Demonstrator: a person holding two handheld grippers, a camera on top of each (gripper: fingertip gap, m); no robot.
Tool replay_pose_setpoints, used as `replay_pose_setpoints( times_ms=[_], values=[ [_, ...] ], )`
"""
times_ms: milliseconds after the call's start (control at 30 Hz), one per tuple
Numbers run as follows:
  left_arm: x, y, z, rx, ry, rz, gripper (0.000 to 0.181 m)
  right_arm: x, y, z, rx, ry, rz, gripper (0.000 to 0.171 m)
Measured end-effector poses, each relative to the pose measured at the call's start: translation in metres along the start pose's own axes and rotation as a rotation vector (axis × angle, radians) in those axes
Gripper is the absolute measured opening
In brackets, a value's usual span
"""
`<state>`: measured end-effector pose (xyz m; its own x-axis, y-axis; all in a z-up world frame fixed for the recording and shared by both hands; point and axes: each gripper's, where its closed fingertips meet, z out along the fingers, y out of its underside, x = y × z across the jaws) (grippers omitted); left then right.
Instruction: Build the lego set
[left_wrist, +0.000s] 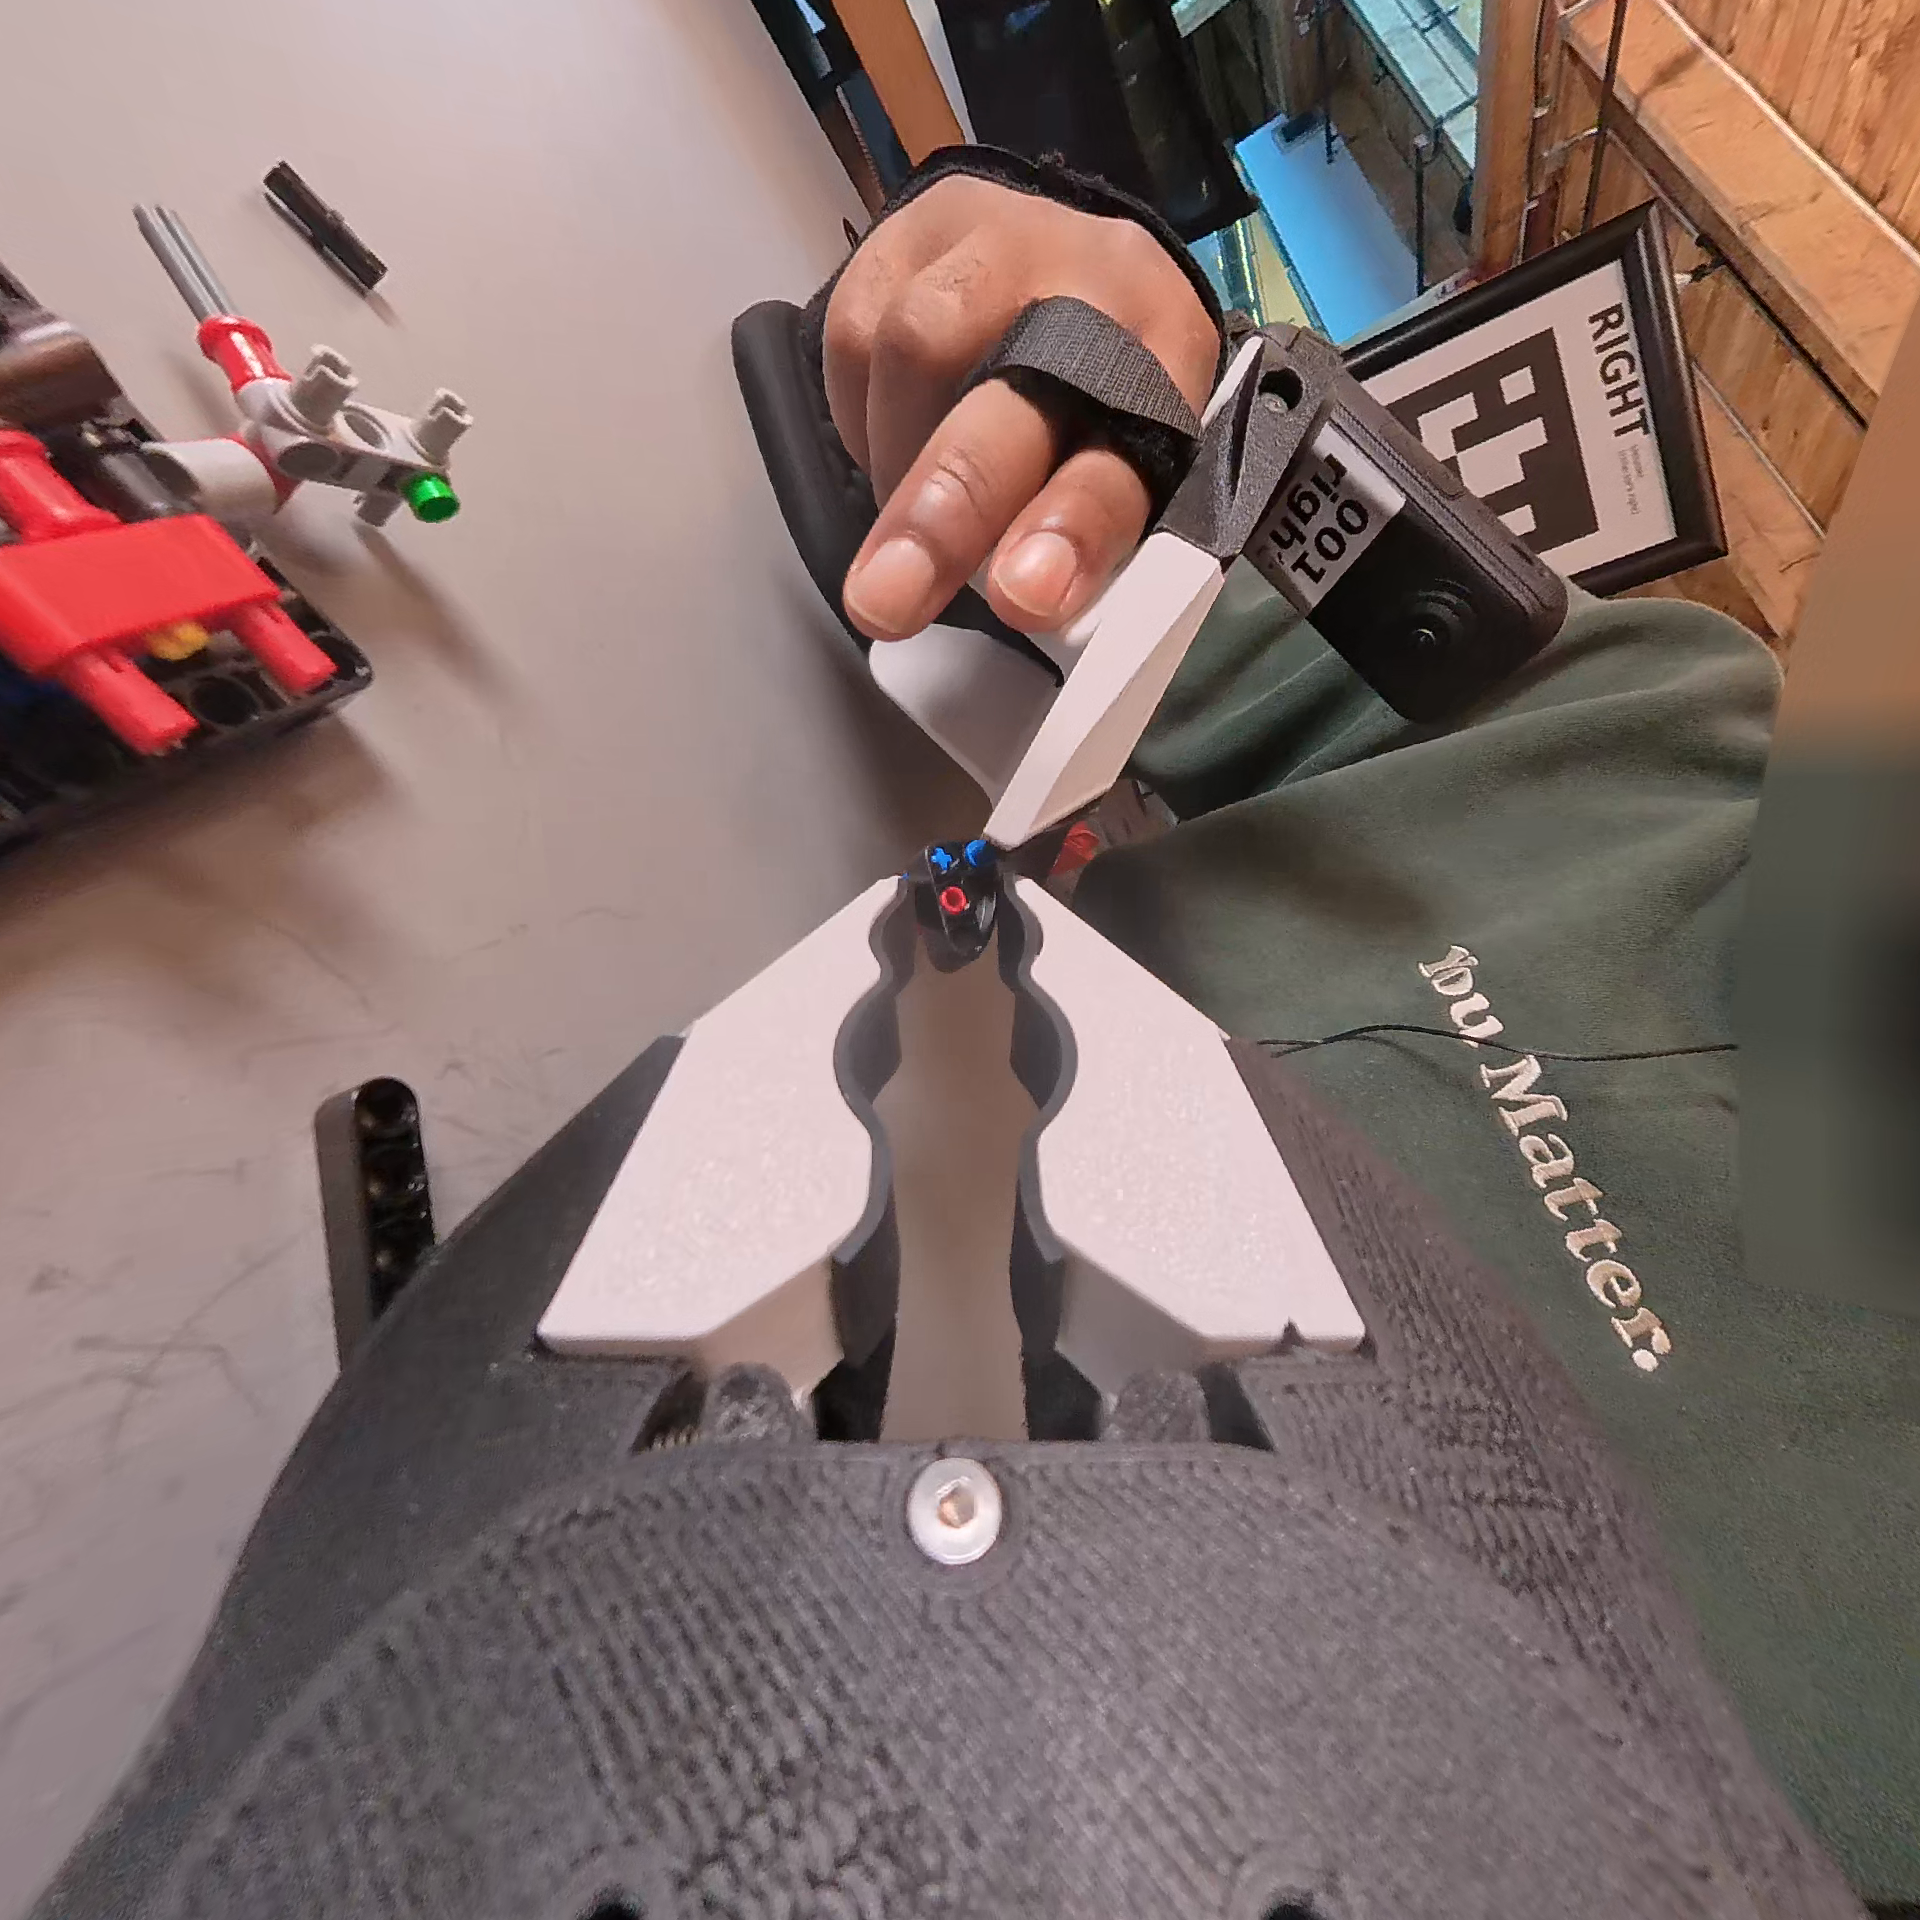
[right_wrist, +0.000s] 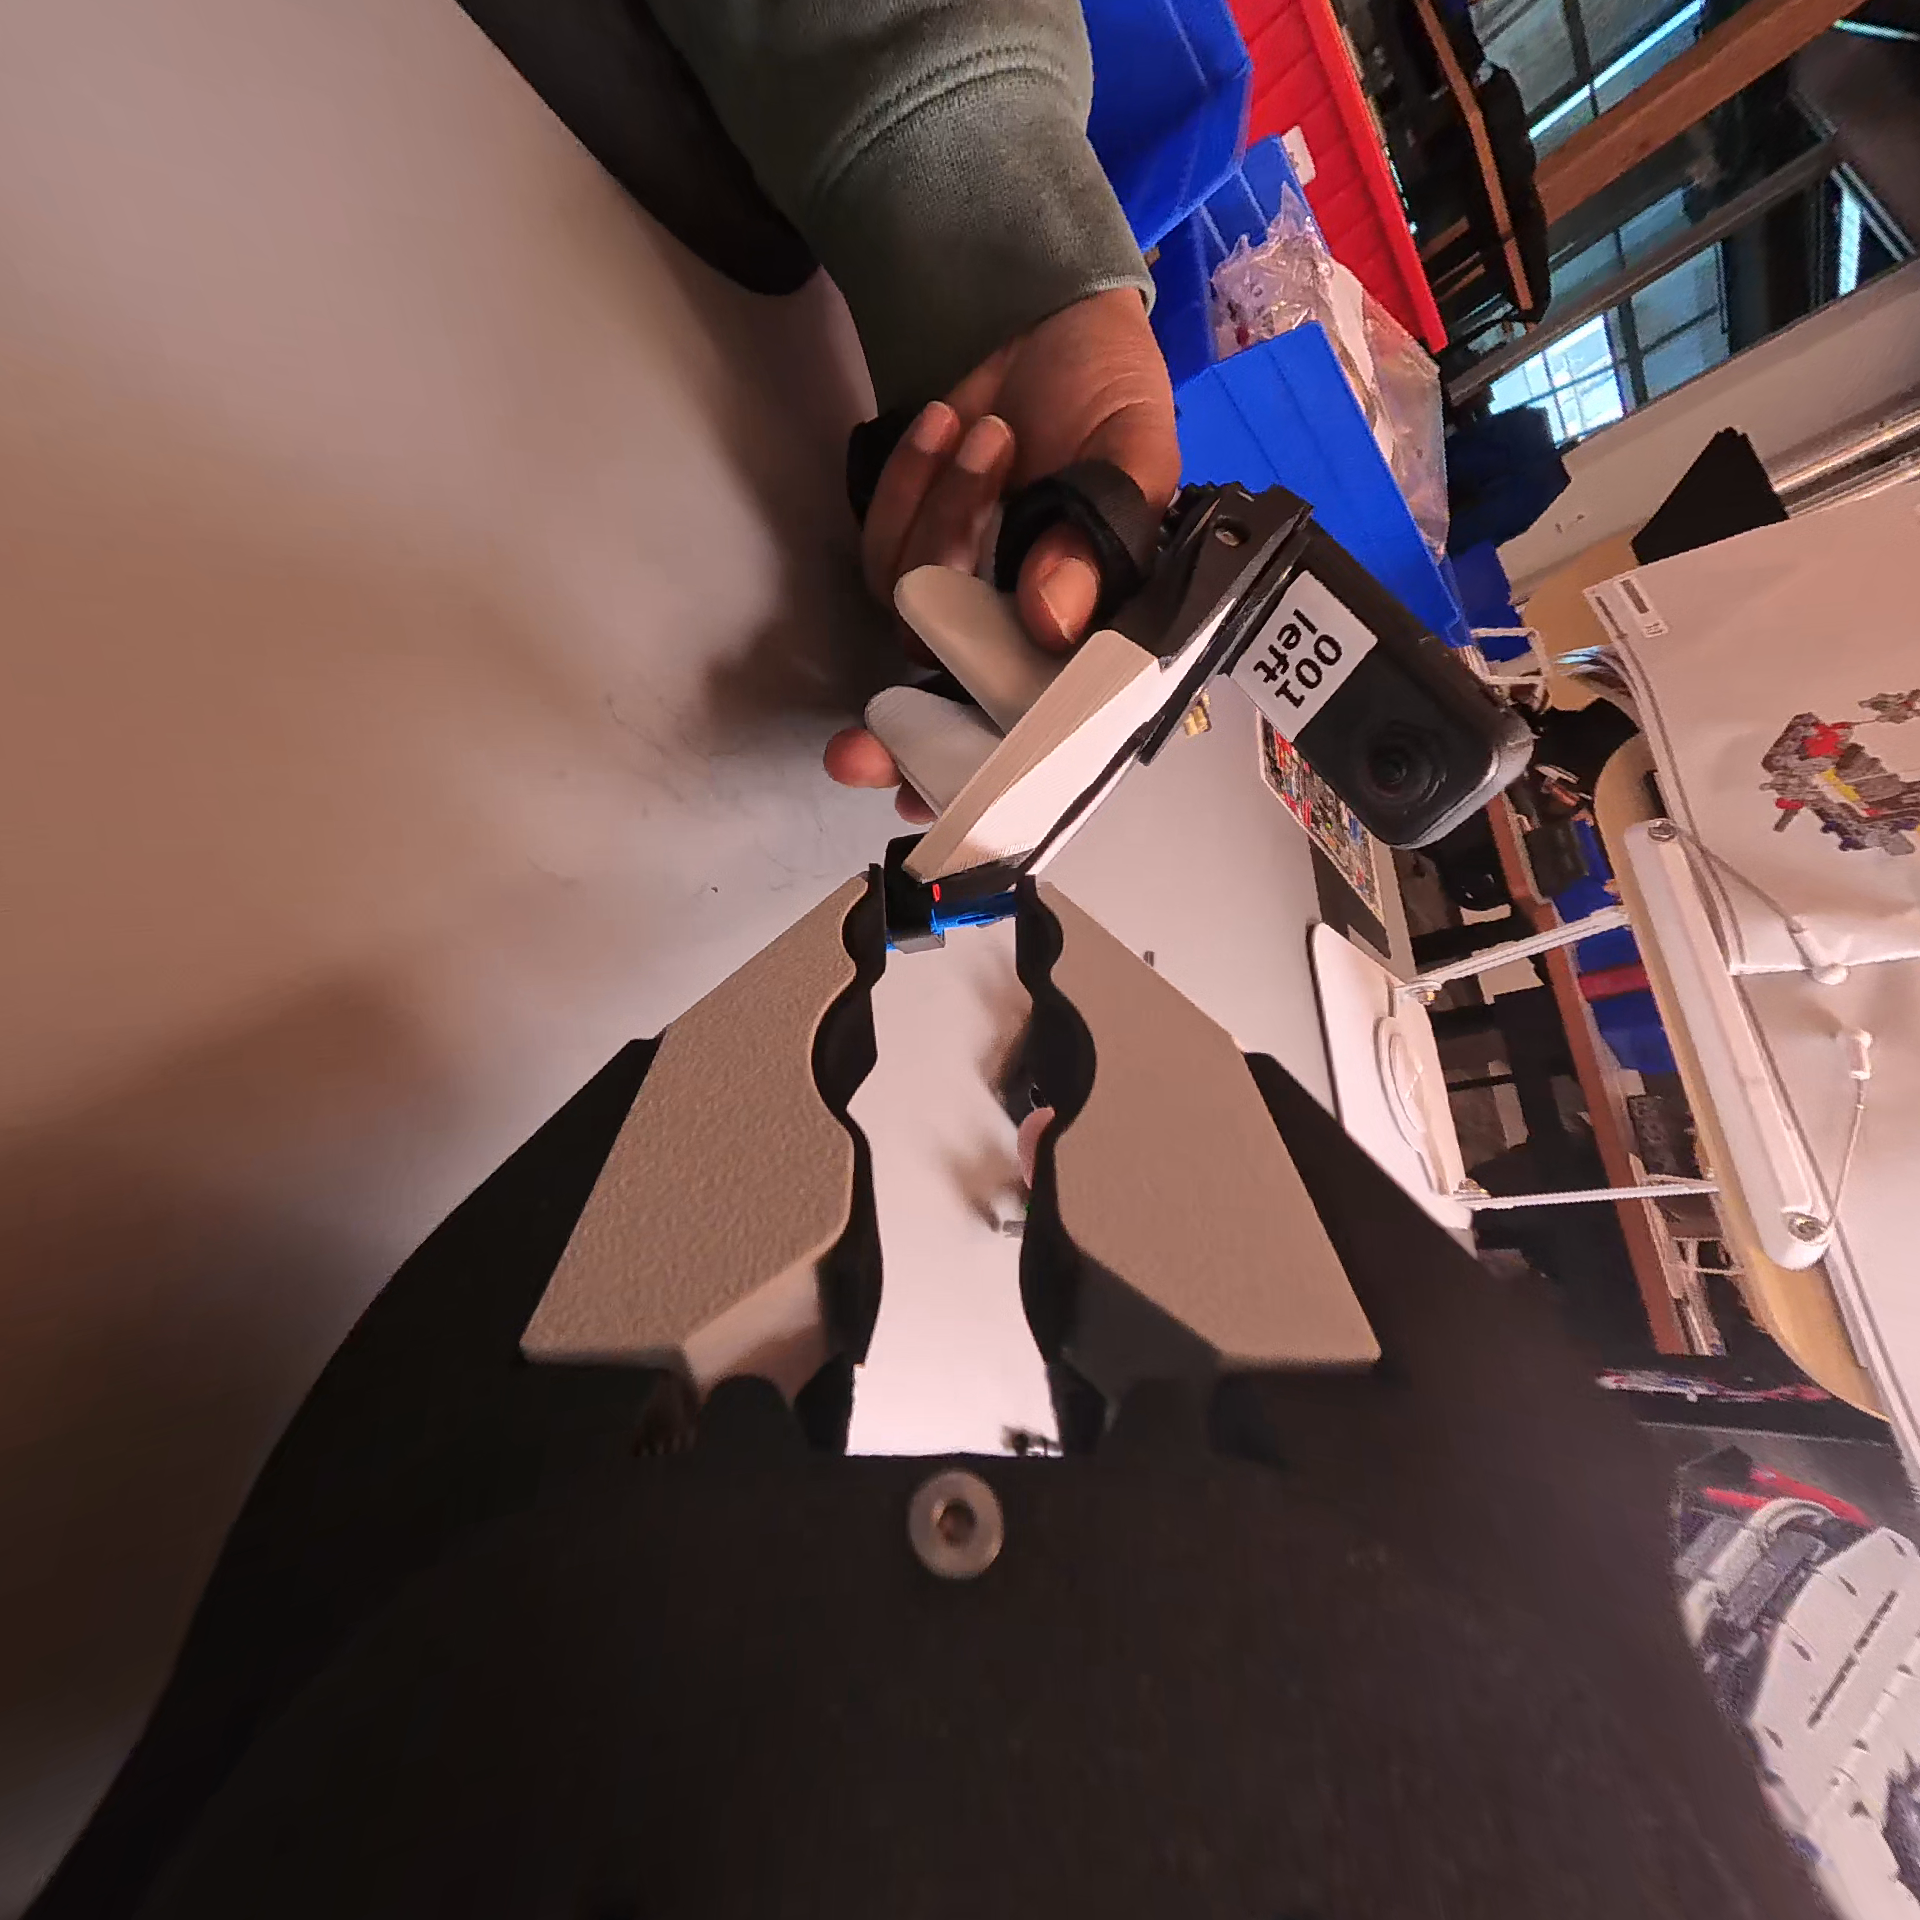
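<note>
Over the grey bench (left_wrist: 520, 727), my left tongs (left_wrist: 951, 904) clamp a small black pinned lego piece (left_wrist: 956, 914); right tongs (right_wrist: 951, 914) pinch its blue pin (right_wrist: 961, 920); a red-black lego assembly (left_wrist: 156, 592) lies well apart.

Left gripper (left_wrist: 954, 902) fingers nearly closed, tips pinching small black piece (left_wrist: 954, 920). Right gripper (right_wrist: 948, 906) tips clamp same piece's blue pin (right_wrist: 961, 920). Gripper tips meet at angle. Each hand (left_wrist: 997, 436) strapped onto handle, fingers on trigger.

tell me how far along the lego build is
Done: a red and black assembly and a grey connector cluster sit on the table. In hand: both tongs, left and right, pinch a small black piece. Left: loose black beam unattached.
</note>
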<state>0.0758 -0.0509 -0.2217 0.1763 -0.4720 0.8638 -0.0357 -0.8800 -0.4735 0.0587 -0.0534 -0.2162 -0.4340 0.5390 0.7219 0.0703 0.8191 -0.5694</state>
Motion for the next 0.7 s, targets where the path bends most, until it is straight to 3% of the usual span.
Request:
replay_pose_setpoints(
  times_ms=[200, 300, 333, 567, 700],
  values=[
    [0.002, -0.008, -0.004, 0.054, 0.01, 0.022, 0.013, 0.01, 0.0, -0.001, 0.013, 0.034, 0.11, 0.023],
    [0.01, -0.021, -0.013, 0.143, 0.009, 0.124, 0.013, 0.015, -0.003, -0.007, 0.087, -0.019, 0.319, 0.052],
    [0.013, -0.027, -0.017, 0.182, 0.0, 0.171, 0.013, 0.017, -0.002, -0.009, 0.105, -0.053, 0.415, 0.054],
    [0.024, -0.051, -0.036, 0.343, -0.372, 0.794, 0.014, 0.052, -0.007, -0.019, 0.273, -0.023, 0.837, 0.024],
    [0.03, -0.055, -0.036, 0.339, -0.616, 1.136, 0.013, 0.058, -0.009, -0.019, 0.336, -0.053, 1.012, 0.021]
  ],
)
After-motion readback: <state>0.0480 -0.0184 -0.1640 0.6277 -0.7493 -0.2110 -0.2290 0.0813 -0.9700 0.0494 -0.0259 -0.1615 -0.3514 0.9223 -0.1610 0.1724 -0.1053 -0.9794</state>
